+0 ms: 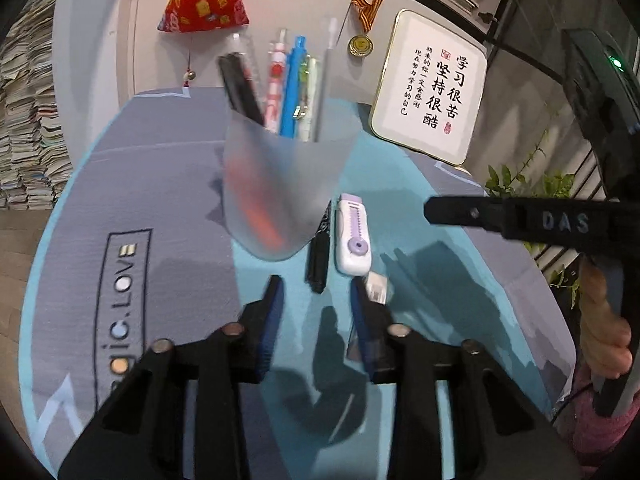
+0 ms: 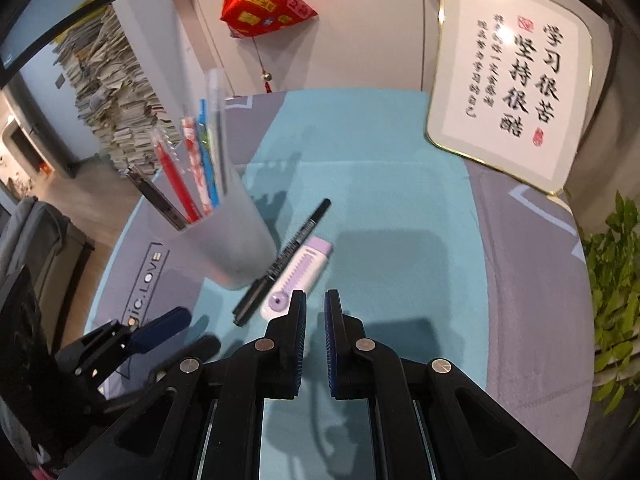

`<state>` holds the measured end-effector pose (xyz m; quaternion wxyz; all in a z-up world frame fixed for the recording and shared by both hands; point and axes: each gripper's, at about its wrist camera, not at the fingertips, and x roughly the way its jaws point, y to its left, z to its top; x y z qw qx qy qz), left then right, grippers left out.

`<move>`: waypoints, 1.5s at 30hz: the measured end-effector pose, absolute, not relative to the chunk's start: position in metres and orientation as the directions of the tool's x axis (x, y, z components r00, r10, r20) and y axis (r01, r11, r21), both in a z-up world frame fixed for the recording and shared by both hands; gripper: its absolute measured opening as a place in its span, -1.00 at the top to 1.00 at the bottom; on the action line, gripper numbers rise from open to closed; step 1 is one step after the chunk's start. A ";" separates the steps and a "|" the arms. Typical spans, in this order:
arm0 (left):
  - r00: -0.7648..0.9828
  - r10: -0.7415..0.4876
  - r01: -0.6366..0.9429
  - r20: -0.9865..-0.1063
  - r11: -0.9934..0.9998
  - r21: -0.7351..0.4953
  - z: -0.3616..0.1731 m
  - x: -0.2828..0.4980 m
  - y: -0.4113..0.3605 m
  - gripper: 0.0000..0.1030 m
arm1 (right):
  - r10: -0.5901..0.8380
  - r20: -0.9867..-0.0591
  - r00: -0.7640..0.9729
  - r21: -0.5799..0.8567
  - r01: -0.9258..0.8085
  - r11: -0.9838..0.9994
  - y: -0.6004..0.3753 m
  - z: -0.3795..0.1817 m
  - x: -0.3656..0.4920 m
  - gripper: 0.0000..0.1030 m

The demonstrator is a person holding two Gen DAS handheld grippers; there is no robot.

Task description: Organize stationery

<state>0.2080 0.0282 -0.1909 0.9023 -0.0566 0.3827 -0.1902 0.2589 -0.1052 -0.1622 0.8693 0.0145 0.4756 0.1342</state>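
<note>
My left gripper (image 1: 316,292) points down at the mat (image 1: 168,184). Its jaws stand apart with nothing between them. A small white thing (image 1: 377,286) lies just beside its right finger; I cannot tell what it is.

My right gripper (image 2: 315,300) tips down more steeply. Its jaws are pulled in close, with only a thin gap, and they grip nothing. In the left view it comes in from the right, and I can read "DAS" on its black side. A hand (image 1: 604,320) in a pink sleeve (image 1: 600,432) holds its handle.

The cup (image 2: 228,240) stands on the mat with pens (image 2: 196,168) sticking up out of it. A black pen (image 2: 284,260) lies flat just beside the cup. A white and purple eraser (image 2: 296,276) lies right next to that pen, side by side. The tip of my right gripper's left finger is just by the eraser's round end.

The mat says "LOVE", with some letters before it hidden. A white sign (image 2: 512,80) with a gold rim leans at the back. It has black Chinese writing and red stamps. A red bag (image 1: 202,0) with yellow labels hangs on the wall. A gold medal (image 1: 361,45) hangs on a striped ribbon.
</note>
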 end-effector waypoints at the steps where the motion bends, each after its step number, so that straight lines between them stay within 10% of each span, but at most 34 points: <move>1: 0.633 -0.383 0.304 -0.673 0.922 -0.238 -0.192 0.210 0.026 0.72 | 0.251 -0.824 0.508 0.163 -0.211 0.964 -0.109 -0.164 0.259 0.89; 21: 0.476 -0.484 0.513 -0.735 0.831 -0.215 -0.201 0.192 -0.054 0.90 | 0.324 -0.825 0.462 0.253 -0.209 0.945 -0.145 -0.179 0.248 0.88; 45: 0.650 -0.330 0.137 -0.685 0.937 -0.321 -0.202 0.194 0.088 0.91 | 0.255 -0.869 0.423 0.084 -0.383 0.920 -0.065 -0.213 0.255 0.88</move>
